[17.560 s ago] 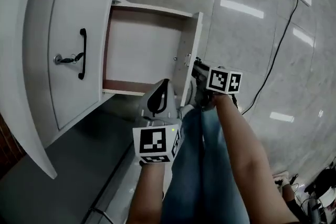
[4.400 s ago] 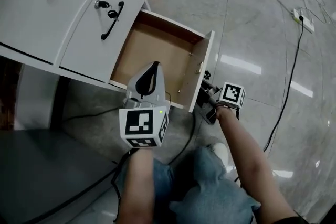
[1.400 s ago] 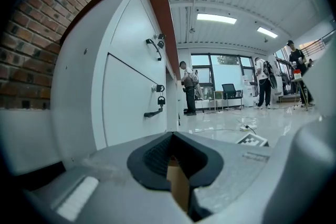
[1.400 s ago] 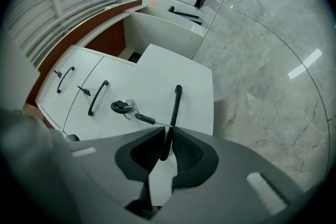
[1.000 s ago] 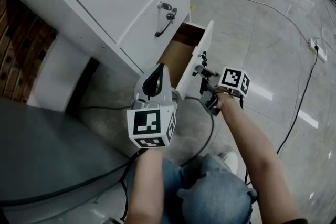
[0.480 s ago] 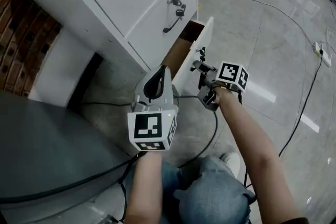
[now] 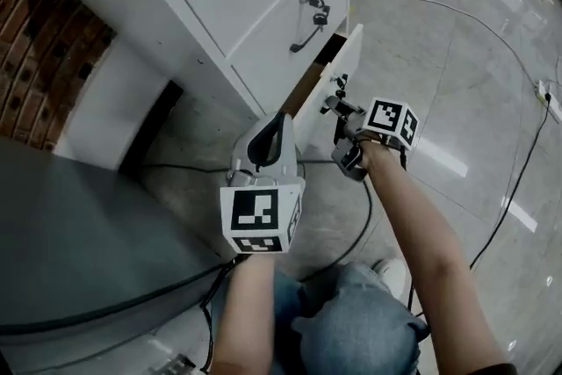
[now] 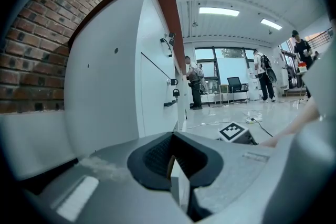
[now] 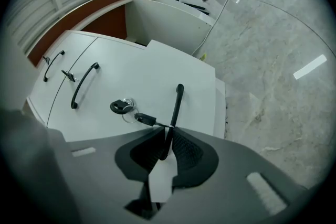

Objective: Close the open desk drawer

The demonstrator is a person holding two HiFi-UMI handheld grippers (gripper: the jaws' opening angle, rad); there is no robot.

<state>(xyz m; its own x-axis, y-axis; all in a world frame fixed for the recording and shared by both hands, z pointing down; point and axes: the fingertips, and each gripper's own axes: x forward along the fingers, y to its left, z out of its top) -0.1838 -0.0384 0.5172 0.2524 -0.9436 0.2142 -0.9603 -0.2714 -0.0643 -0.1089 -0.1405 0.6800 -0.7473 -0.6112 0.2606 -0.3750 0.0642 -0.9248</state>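
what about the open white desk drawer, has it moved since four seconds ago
Yes. The white desk drawer has slid inward toward the white desk, leaving a narrow gap.

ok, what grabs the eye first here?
The right tool, clamped on the black drawer handle at the centre of its own view. In the head view the drawer stands partly open from the white desk, and the left tool hangs shut and empty just below it.
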